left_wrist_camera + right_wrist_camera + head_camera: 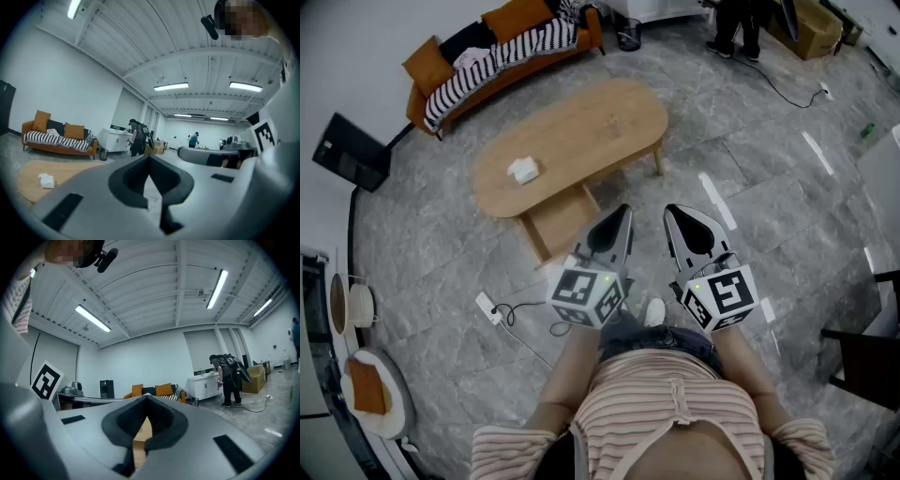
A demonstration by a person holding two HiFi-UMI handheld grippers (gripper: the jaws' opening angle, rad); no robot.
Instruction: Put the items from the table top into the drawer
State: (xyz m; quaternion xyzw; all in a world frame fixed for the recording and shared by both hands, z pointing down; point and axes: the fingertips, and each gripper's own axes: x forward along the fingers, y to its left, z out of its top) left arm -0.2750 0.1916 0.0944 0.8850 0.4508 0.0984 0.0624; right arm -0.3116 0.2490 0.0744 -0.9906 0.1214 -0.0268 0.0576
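A long oval wooden table (pixel 581 131) stands on the grey stone floor ahead of me. One small white item (pixel 523 170) lies near its left end. A wooden drawer (pixel 561 223) juts out from under the table's near side. My left gripper (pixel 623 212) and right gripper (pixel 675 212) are held side by side at waist height, level, short of the table. Both are shut with nothing between the jaws. In the left gripper view the table (pixel 65 171) and the white item (pixel 46 180) lie low left of the jaws (pixel 150 157). The right gripper (pixel 146 397) shows a strip of table (pixel 140 439) in its gap.
An orange sofa (pixel 502 47) with a striped blanket stands beyond the table. A white power strip (pixel 490 307) and cable lie on the floor near my left foot. A person (pixel 733 26) and a cardboard box (pixel 811 28) are far right; a dark chair (pixel 867 356) is at right.
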